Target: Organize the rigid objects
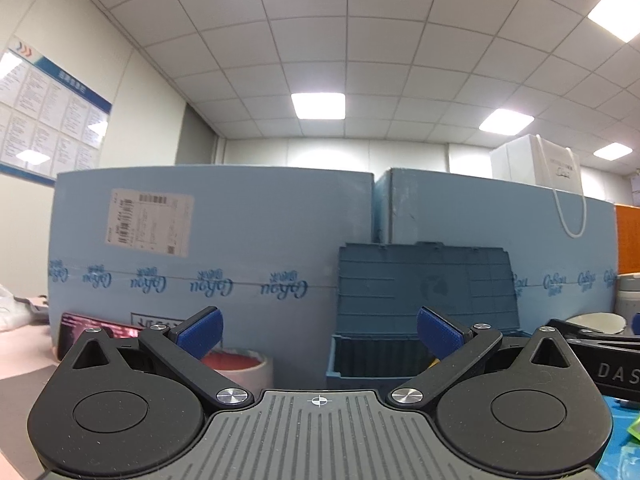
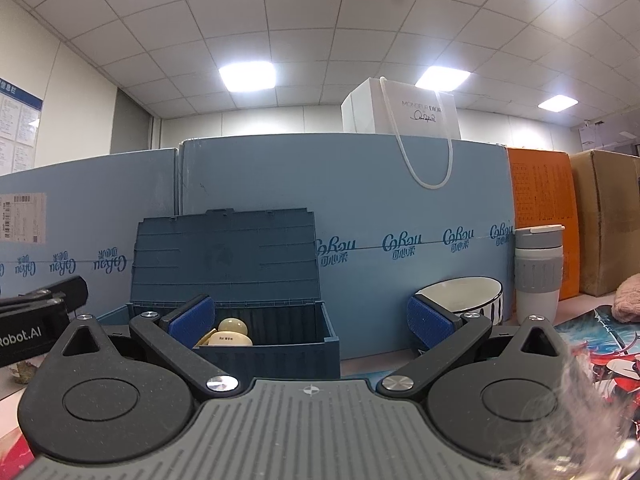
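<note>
Both grippers released, facing the open blue bin

We see left gripper & right gripper w/ jaws spread, gripping nothing. Blue bin sits ahead, lid up against far blue cartons; cream earbud case inside, left part.

Both wrist cams sit low, near the surface, tilted slightly up toward the ceiling. Left cam faces the blue cartons. Right cam sits closer to the storage box. Shared: box, cartons, white bag.
</note>
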`<control>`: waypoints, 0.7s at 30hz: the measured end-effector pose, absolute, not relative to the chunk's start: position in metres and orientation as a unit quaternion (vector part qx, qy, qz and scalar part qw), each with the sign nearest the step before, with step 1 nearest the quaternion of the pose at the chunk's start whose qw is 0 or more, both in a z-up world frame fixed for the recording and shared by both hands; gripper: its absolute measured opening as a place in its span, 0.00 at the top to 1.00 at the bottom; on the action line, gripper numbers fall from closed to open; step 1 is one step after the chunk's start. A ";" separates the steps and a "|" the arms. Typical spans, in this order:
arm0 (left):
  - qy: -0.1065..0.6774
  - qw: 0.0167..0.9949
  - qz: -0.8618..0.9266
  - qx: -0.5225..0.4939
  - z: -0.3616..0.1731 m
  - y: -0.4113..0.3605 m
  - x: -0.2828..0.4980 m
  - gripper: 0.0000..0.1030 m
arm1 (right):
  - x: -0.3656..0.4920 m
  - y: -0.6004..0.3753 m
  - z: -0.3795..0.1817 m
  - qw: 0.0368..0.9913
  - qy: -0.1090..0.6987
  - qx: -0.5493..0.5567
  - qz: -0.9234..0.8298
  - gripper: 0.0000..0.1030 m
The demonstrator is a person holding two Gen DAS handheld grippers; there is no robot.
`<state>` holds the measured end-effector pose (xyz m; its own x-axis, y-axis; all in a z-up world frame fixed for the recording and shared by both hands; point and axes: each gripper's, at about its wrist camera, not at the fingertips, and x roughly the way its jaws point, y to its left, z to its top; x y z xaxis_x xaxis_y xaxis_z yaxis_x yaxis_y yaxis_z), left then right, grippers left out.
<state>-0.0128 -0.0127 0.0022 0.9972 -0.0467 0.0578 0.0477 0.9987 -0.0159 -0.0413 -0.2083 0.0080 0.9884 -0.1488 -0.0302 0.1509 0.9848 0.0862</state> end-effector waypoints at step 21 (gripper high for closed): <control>-0.027 0.999 0.008 0.019 0.003 -0.020 -0.013 0.00 | -0.043 -0.210 0.007 0.996 0.011 0.050 -0.068 0.00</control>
<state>-0.0126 -0.0203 0.0028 0.9984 0.0141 0.0547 -0.0162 0.9992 0.0372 -0.0432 -0.2098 0.0073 0.9904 -0.1350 -0.0288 0.1371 0.9857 0.0977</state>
